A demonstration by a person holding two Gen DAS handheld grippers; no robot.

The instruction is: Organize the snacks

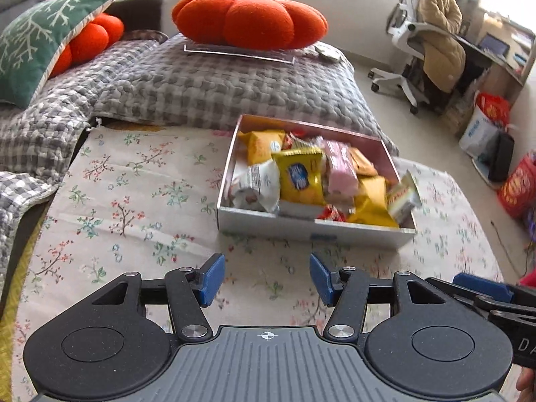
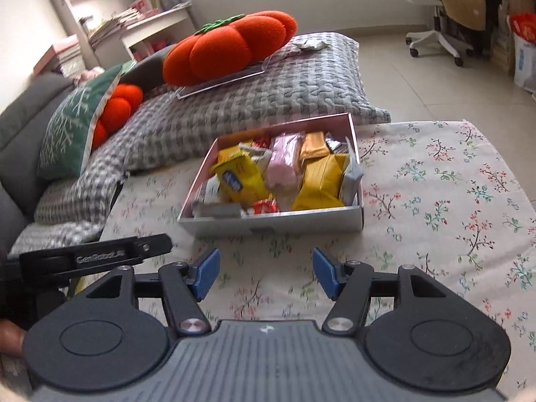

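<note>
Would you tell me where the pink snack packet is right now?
The pink snack packet lies in the snack box on the floral cloth, just right of the yellow packet in both wrist views.

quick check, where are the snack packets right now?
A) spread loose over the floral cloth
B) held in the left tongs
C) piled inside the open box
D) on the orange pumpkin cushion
C: the packets, such as the yellow one and the pink one, lie heaped inside the open box on the floral cloth; both tongs are open with nothing between them.
</note>
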